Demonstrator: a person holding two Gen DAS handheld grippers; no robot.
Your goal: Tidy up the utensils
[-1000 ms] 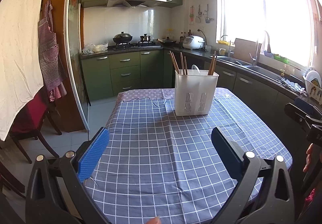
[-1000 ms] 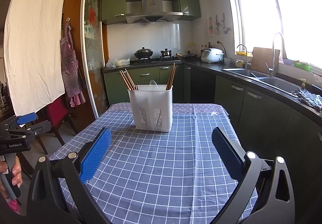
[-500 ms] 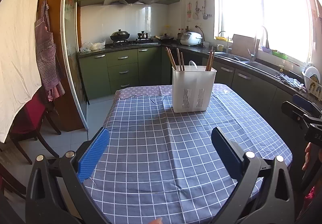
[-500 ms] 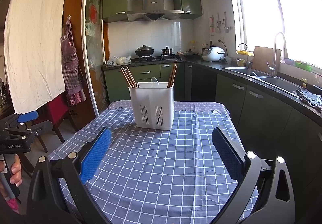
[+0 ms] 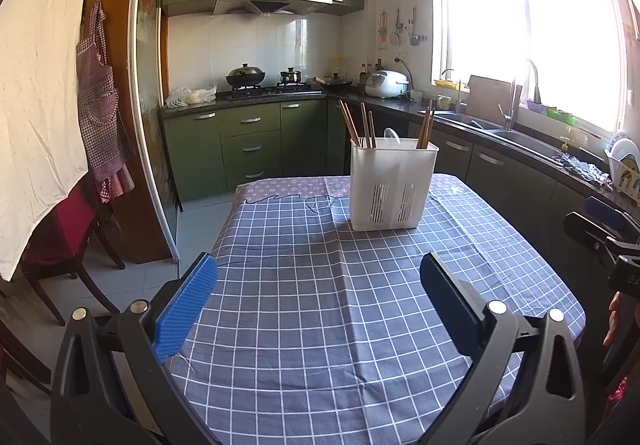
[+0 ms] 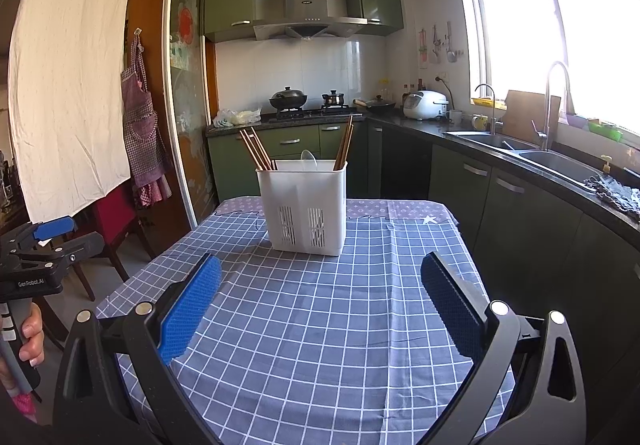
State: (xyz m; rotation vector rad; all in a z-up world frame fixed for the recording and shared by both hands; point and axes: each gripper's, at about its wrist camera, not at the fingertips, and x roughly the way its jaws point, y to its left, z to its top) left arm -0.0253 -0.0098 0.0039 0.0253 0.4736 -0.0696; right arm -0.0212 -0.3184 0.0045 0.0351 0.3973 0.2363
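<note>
Blue-grey checked cloth (image 5: 320, 305) covers the table, with a star-patterned strip at its far edge, in a kitchen of green cabinets (image 6: 296, 141), a steel hood, a hob carrying two pots, and a sink beneath a bright window. One white caddy (image 5: 392, 185) stands upright on the far half of the cloth, holding chopsticks (image 6: 256, 149) in two bunches, about five sticks visible, plus one pale spoon (image 6: 309, 159). Left gripper (image 5: 318, 277) and right gripper (image 6: 320, 277) each hover over the near cloth, jaws spread wide, holding nothing, well apart from the caddy
</note>
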